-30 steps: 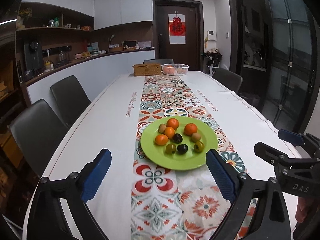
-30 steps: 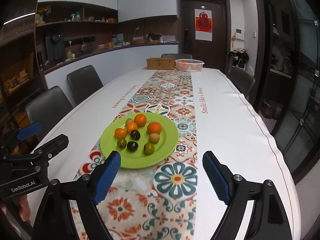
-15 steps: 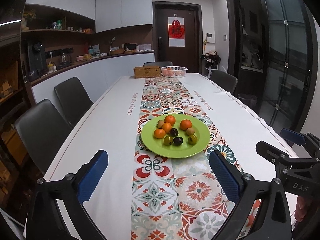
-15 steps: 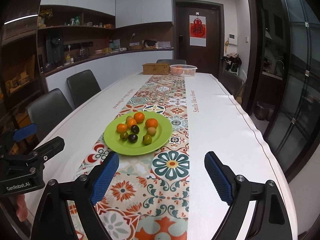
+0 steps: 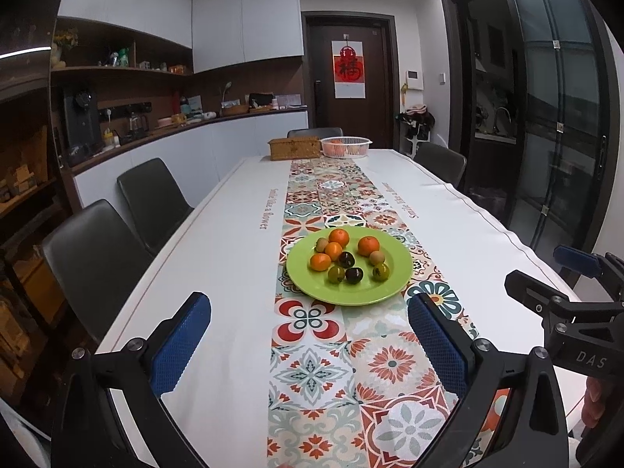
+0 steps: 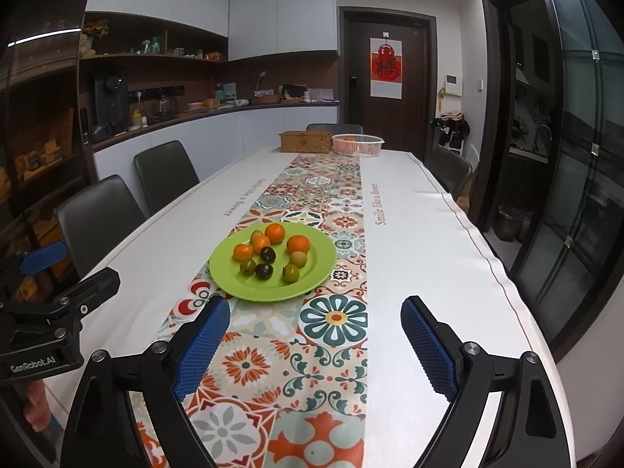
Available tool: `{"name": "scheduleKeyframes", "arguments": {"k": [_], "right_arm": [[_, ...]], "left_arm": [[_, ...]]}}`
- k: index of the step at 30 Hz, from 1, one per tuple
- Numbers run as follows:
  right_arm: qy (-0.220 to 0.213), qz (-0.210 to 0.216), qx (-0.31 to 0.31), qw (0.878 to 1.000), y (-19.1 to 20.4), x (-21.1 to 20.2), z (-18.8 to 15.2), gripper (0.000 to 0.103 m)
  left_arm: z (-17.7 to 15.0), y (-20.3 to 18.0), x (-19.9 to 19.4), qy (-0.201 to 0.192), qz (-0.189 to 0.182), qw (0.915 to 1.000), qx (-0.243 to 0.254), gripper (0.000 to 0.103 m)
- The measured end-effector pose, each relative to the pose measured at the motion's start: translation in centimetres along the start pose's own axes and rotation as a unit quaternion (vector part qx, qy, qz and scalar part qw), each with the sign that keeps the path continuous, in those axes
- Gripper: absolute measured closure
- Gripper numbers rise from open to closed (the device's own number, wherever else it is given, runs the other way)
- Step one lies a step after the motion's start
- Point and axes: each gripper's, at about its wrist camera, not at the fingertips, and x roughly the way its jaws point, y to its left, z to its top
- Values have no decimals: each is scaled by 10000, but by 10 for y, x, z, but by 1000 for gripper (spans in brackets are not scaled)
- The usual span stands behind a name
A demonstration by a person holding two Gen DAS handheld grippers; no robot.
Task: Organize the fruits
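A green plate (image 5: 397, 273) (image 6: 321, 261) sits on the patterned runner in the middle of the table. It holds several small oranges (image 5: 368, 245) (image 6: 298, 243), two dark plums (image 5: 353, 275) (image 6: 264, 271), green fruits (image 5: 380, 272) (image 6: 290, 273) and brownish ones (image 5: 376, 257). My left gripper (image 5: 308, 300) is open and empty, just short of the plate's near rim. My right gripper (image 6: 316, 304) is open and empty too, with the plate ahead and to its left. Each gripper shows at the edge of the other's view (image 5: 546, 273) (image 6: 74, 269).
At the table's far end stand a wicker box (image 5: 294, 148) and a white basket (image 5: 345, 146) with orange fruit. Dark chairs (image 5: 97, 249) line the left side and one (image 5: 440, 163) stands at the right. The table's right edge (image 6: 503, 280) borders a glass door.
Both grippers have drawn back from the plate, which now looks smaller and farther off. Their jaws stand slightly wider. The fruits have not moved.
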Motion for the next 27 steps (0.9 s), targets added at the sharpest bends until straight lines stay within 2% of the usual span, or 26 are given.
{"name": "scheduleKeyframes", "arguments": {"k": [27], "right_arm": [[-54,38,-68,10000,8,-16,-4,13]], "left_arm": [[1,-1,-23,-163,6,9999,18,0]]}}
